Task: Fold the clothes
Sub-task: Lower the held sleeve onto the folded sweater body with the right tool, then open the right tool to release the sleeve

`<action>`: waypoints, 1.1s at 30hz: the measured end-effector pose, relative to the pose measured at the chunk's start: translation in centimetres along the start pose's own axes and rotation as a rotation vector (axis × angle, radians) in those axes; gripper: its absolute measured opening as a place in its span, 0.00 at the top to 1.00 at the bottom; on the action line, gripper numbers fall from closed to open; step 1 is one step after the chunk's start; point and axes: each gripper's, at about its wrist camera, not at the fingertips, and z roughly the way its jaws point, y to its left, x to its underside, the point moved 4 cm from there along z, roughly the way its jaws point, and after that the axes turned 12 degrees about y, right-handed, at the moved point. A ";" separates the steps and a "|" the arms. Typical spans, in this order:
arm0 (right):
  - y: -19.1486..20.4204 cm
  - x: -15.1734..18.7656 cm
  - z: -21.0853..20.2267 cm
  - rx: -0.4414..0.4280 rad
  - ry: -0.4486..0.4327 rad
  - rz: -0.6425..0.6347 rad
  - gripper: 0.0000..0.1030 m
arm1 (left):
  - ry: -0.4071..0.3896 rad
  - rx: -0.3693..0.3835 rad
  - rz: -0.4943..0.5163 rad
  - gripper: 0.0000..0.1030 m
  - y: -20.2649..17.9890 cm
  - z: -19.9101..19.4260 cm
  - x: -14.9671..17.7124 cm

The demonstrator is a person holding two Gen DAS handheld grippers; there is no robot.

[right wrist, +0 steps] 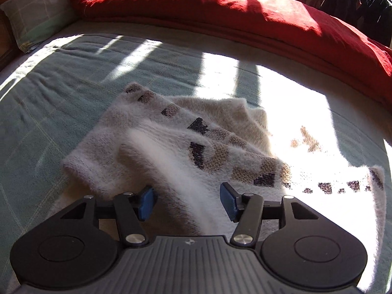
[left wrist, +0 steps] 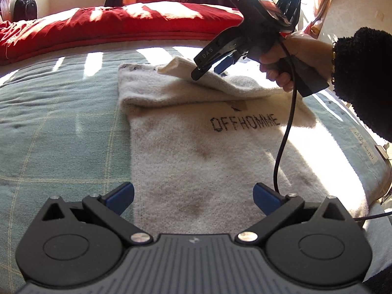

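Jaws of the left gripper stand wide apart with nothing between their blue pads, hovering over the near end of a fuzzy cream knitted sweater that lies spread on a pale green checked bed cover. Dark knitted letters reading OFFHOMME run across the garment beyond the gripper, and a black cable hangs down over it on the right. Farther on, the sweater's far part is folded back over itself in a thick roll. Above that fold is the right gripper, held by a hand in a black fuzzy sleeve and pointing down toward the fabric.

In the right wrist view, the right gripper has its jaws partly open; a raised ridge of the sweater runs between the blue pads, but the pads do not press on it. The folded fabric beyond shows a band of dark and tan knitted blocks, with bright sun washing out its right side. Past the sweater, sunlit stripes cross the bed cover. At the far edge lies a rumpled red duvet, with a green checked pillow to its left.
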 end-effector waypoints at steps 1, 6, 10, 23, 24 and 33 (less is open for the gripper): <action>0.2 0.0 -0.2 -0.001 -0.003 -0.010 0.41 | -0.002 0.001 -0.001 0.01 0.0 -0.1 0.0; 1.7 -0.2 0.0 0.016 -0.004 -0.079 0.53 | -0.010 0.001 -0.005 0.01 0.1 -0.4 0.3; 2.7 -0.7 1.1 0.061 0.007 -0.097 0.84 | -0.004 -0.004 -0.018 0.01 0.6 -0.2 0.4; 0.9 -0.8 0.4 -0.108 -0.005 0.019 0.69 | 0.004 0.000 -0.027 0.01 0.6 0.1 0.2; 1.0 -0.6 -0.1 -0.125 -0.012 0.022 0.65 | 0.002 0.000 -0.024 0.01 0.5 0.0 0.1; -4.6 1.2 -6.3 -0.199 -0.122 0.170 0.57 | -0.021 -0.005 0.003 0.01 -1.4 -0.9 -0.7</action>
